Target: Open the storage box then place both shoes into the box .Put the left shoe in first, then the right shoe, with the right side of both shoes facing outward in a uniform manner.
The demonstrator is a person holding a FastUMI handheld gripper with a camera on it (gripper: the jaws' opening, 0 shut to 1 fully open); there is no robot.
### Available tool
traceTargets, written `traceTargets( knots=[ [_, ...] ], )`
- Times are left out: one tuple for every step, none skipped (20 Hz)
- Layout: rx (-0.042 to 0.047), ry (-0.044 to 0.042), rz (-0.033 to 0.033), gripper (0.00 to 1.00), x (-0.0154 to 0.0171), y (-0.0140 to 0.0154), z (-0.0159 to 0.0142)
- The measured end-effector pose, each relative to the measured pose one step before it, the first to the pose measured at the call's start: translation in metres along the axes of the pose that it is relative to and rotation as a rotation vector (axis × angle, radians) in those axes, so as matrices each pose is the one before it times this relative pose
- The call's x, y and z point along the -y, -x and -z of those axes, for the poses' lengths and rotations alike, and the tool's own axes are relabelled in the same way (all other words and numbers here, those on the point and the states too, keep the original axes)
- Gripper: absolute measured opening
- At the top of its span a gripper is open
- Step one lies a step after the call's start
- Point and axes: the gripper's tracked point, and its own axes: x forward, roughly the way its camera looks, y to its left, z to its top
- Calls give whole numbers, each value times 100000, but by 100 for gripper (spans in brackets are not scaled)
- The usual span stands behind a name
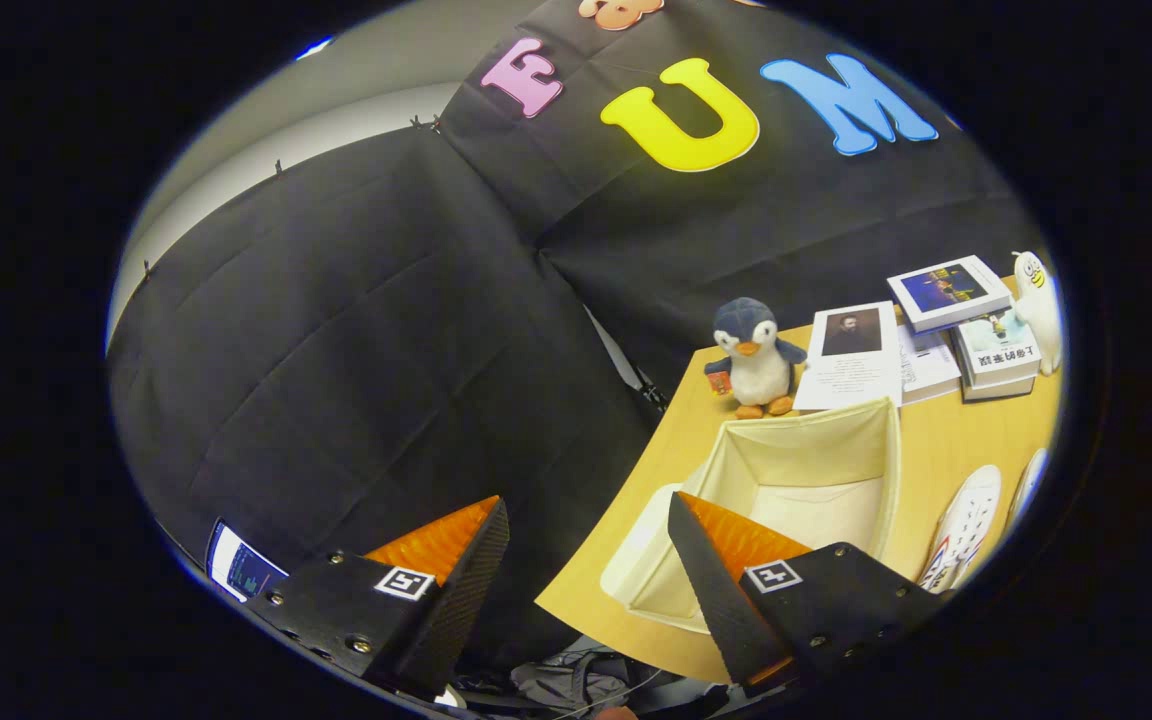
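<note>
A cream fabric storage box [796,480] stands on the wooden table with its top open and its inside bare. Its lid flap [636,545] hangs down on the side nearest the table's edge. Two white shoes lie beside the box on its far side: one [966,525] shows its laces, the other [1028,482] is just a sliver behind it. My gripper [588,530] is open with nothing between its fingers. It hovers above the table's near corner, one finger over the box's near wall, the other out past the table edge.
A plush penguin [756,357] stands behind the box. Several books [946,335] are stacked and spread along the back of the table [976,435], with a white plush toy [1036,305] at their far end. Black cloth walls the booth.
</note>
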Motion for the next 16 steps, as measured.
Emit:
traceTargets(
  knots=[
    [710, 1383, 2414, 97, 1037, 517, -316],
    [716, 1320, 2421, 97, 954, 457, -165],
    [457, 1133, 2349, 97, 1129, 464, -232],
    [453, 678, 2425, 97, 1095, 404, -154],
    [381, 645, 2212, 97, 1187, 346, -164],
    [223, 363, 2096, 97, 1089, 300, -58],
    [61, 78, 2123, 97, 1144, 316, -72],
    [97, 20, 1772, 97, 1039, 369, -16],
    [140, 59, 1857, 97, 1107, 222, -20],
    [51, 161, 1960, 97, 1063, 124, 108],
    [-294, 132, 2171, 97, 1245, 110, 112],
    [-562, -45, 1944, 97, 1126, 72, 242],
    [-650, -139, 1684, 97, 1017, 108, 195],
    [-557, -125, 1573, 97, 923, 125, 211],
    [-580, -243, 1631, 97, 1035, 89, 181],
    [-565, -342, 1500, 97, 944, 29, 229]
  ],
)
